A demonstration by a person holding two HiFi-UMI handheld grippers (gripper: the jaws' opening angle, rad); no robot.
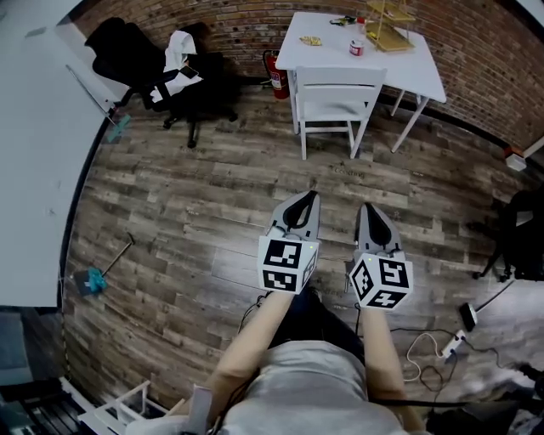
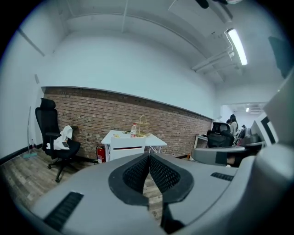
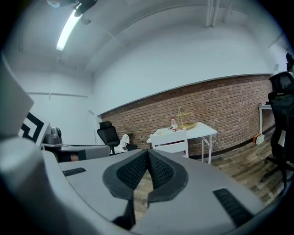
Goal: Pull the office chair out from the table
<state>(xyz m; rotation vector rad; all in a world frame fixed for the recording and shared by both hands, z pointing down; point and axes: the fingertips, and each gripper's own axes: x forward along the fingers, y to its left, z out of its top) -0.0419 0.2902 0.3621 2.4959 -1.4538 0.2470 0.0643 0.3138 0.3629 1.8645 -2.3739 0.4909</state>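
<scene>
A white chair (image 1: pixel 336 93) stands tucked against the front of the white table (image 1: pixel 416 68) by the brick wall. A black office chair (image 1: pixel 170 81) with a white cloth on its seat stands apart, to the table's left. My left gripper (image 1: pixel 310 197) and right gripper (image 1: pixel 365 206) hang side by side over the wood floor, well short of the table, both shut and empty. In the left gripper view the closed left gripper (image 2: pixel 149 156) points toward the white chair (image 2: pixel 126 149), with the black office chair (image 2: pixel 53 137) to its left. The right gripper (image 3: pixel 148 153) likewise faces the white chair (image 3: pixel 172 148).
A red fire extinguisher (image 1: pixel 276 78) stands left of the table. A bottle (image 1: pixel 358 42) and a yellow wire rack (image 1: pixel 389 25) sit on the tabletop. A power strip with cables (image 1: pixel 450 344) lies at right, a blue brush (image 1: pixel 93 279) at left.
</scene>
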